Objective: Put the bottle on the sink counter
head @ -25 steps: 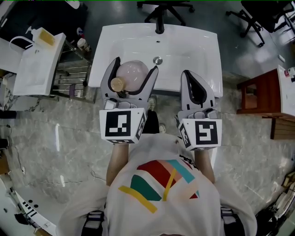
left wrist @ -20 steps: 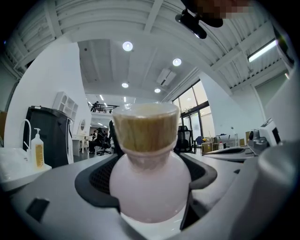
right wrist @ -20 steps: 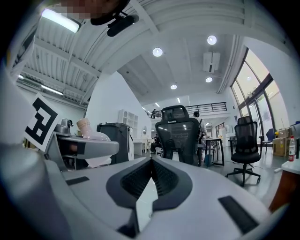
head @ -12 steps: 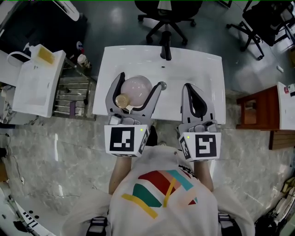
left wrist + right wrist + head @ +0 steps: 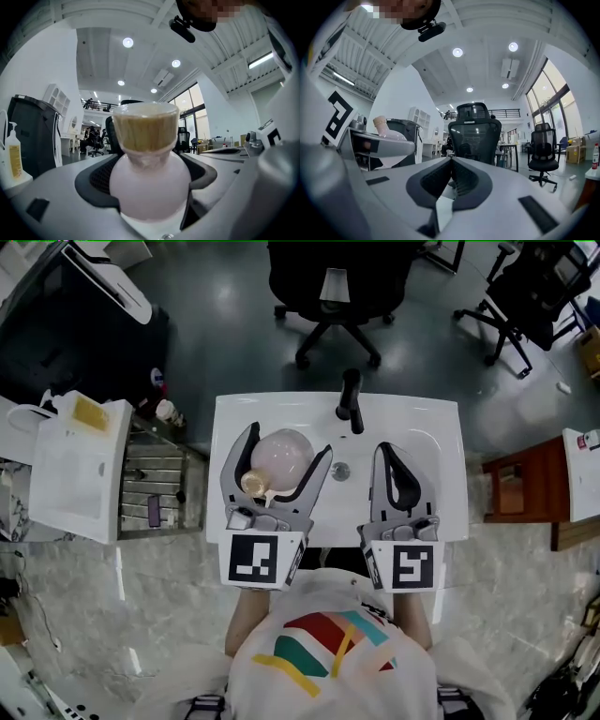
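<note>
A white ceramic sink counter (image 5: 441,442) with a black faucet (image 5: 352,399) is bounded by dark glossy floor (image 5: 216,343), where black office chairs (image 5: 323,287) are placed, and pale marbled flooring (image 5: 112,615). The round pale pink bottle with a tan cap (image 5: 279,457) is clamped in the left tool (image 5: 290,437) over the basin's left part; the right tool (image 5: 392,451) is closed on nothing.

Bottle (image 5: 150,187) base: lost to me behind the jaws.
Sink (image 5: 431,423) basin: partly covered from my head view by bottle and jaws.
Rack (image 5: 169,474) items: too small for me to name.
White table (image 5: 583,463): cut by the right edge.
</note>
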{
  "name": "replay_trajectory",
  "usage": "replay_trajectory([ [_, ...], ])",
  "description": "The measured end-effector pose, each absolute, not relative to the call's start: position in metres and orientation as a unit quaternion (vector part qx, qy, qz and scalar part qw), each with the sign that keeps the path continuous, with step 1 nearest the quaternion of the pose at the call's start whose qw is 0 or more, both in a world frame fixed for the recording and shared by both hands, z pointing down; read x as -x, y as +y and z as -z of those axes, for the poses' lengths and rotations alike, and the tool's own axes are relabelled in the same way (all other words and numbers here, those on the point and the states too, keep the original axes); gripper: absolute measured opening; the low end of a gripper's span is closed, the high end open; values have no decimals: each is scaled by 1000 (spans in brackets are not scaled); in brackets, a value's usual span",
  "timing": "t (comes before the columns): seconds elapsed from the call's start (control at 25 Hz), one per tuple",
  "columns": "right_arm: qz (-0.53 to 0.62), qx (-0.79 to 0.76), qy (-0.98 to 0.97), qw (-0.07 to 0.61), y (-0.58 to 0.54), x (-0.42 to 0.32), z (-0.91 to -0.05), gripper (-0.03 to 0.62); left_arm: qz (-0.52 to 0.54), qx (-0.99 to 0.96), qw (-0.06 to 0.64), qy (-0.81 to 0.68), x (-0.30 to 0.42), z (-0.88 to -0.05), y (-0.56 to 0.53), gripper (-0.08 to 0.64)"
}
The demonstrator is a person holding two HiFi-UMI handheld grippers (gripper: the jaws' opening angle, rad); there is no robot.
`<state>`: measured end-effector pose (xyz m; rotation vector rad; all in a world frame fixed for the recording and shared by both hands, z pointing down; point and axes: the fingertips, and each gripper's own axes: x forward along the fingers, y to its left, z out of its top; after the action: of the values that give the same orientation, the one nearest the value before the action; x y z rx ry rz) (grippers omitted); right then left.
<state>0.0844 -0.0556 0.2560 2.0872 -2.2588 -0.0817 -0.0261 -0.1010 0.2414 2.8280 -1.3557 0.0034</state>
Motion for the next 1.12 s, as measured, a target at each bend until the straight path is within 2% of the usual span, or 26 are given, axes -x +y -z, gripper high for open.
replay_trajectory([
  [0.2,24,-676,-735,48,-69,-86,-259,12,-12,-903,5,-430,25,-247,-113,397],
  [1.12,17,-644,-764,25,-82,-110,-246,12,-3,-886,-8,-464,1,-229,-118,399],
])
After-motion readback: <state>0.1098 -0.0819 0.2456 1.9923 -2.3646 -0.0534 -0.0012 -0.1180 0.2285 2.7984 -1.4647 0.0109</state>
